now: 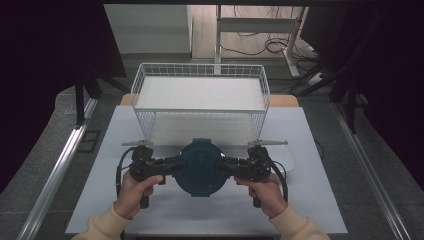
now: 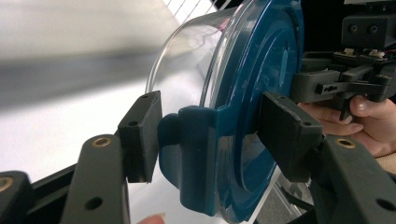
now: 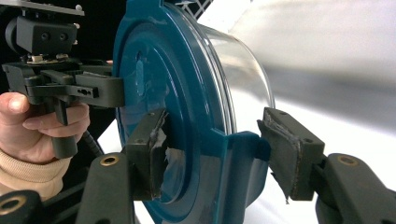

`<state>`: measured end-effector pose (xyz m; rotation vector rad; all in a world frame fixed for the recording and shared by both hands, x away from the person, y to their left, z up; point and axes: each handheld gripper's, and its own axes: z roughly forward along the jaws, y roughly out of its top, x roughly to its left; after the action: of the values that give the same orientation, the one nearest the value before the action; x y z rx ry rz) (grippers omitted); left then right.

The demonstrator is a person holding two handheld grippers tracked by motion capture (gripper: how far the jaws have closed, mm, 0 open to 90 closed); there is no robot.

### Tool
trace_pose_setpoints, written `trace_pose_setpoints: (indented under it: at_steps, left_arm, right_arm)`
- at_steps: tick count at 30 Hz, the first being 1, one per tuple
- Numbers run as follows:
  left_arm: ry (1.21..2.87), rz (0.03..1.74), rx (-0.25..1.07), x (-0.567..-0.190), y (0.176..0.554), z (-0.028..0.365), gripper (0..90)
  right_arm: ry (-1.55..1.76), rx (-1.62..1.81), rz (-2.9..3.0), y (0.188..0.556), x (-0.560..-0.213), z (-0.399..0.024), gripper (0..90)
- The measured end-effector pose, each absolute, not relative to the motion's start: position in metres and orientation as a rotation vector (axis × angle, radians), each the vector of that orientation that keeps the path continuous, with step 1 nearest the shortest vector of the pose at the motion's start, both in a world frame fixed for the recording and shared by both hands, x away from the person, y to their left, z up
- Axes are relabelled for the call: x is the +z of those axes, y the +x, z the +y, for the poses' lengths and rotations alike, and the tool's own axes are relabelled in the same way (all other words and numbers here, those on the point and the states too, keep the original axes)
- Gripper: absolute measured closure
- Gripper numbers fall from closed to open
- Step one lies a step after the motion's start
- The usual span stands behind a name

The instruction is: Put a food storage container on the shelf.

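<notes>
I had my left gripper (image 1: 176, 165) and right gripper (image 1: 225, 166) clenched on the side latches of the blue-lidded clear container (image 1: 200, 167), lifted above the table (image 1: 320, 200), before the wire basket (image 1: 200, 92), placing remained.

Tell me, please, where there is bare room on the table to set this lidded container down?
Bare white table lies beside and in front of the container, out to the edges. Behind it is crowded: the wire basket stands there, its top shelf bare, with a gap beneath it.
</notes>
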<state>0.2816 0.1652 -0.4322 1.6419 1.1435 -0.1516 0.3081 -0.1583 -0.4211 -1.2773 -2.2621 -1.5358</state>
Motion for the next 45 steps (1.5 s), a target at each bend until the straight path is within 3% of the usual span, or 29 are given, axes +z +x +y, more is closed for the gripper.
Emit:
trace_pose_setpoints:
  at_steps: [22,45]
  left_arm:
    - [1.585,1.046,-0.076,-0.359,0.332,0.172,41.1]
    - [1.596,1.047,-0.032,-0.3,0.392,0.18,41.2]
  right_arm:
    - [-1.185,-1.655,-2.417,0.357,-0.327,-0.15,42.2]
    - [-1.153,-1.708,-2.399,0.42,-0.277,-0.143,42.2]
